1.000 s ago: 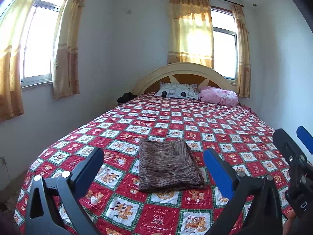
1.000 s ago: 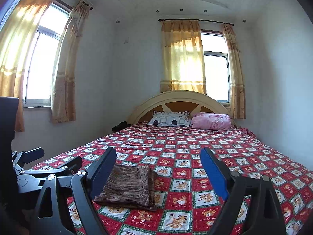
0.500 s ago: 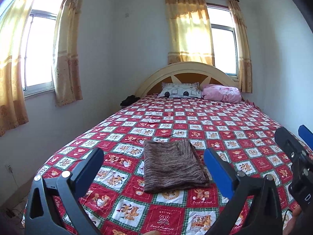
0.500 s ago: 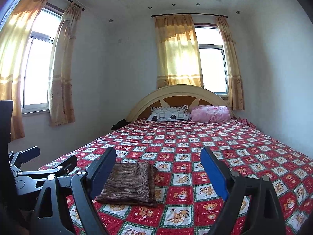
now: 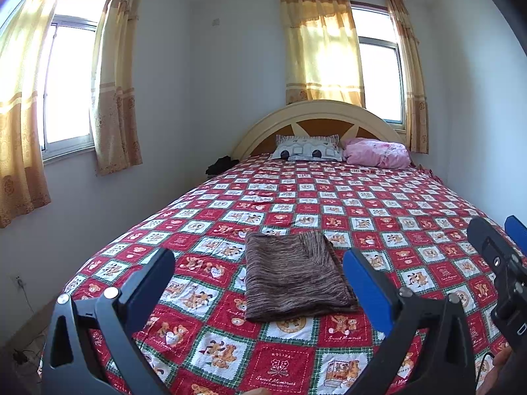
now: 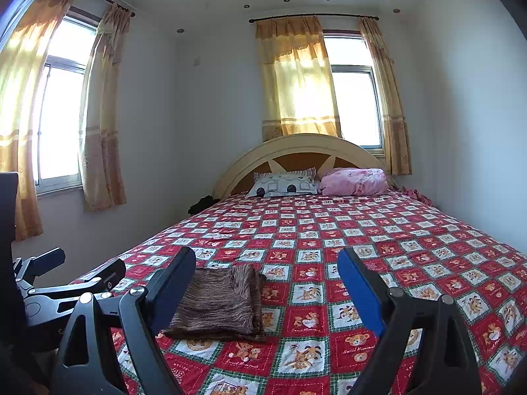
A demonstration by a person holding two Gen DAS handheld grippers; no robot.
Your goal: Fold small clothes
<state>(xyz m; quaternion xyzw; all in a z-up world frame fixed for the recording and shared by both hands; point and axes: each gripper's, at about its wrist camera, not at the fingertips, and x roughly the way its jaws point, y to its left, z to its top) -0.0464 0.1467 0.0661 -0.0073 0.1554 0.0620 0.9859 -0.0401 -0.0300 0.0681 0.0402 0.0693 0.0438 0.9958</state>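
Garment point(image 5: 296, 275) folded; grippers point(image 5: 260, 283) point(image 6: 266, 283) apart, level.

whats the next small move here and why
Probably draw both grippers back and stop. The brown garment already lies as a neat folded rectangle on the bedspread, and the left gripper and right gripper are open, holding nothing.

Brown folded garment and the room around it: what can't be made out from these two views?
- Brown folded garment: its type; folded, only the top layer shows. In the right wrist view, the right gripper finger covers its left edge.
- Dark heap beside the headboard: too small to identify.
- Left gripper: base cut off by the bottom edge.
- Floor beside the bed: mostly out of frame.
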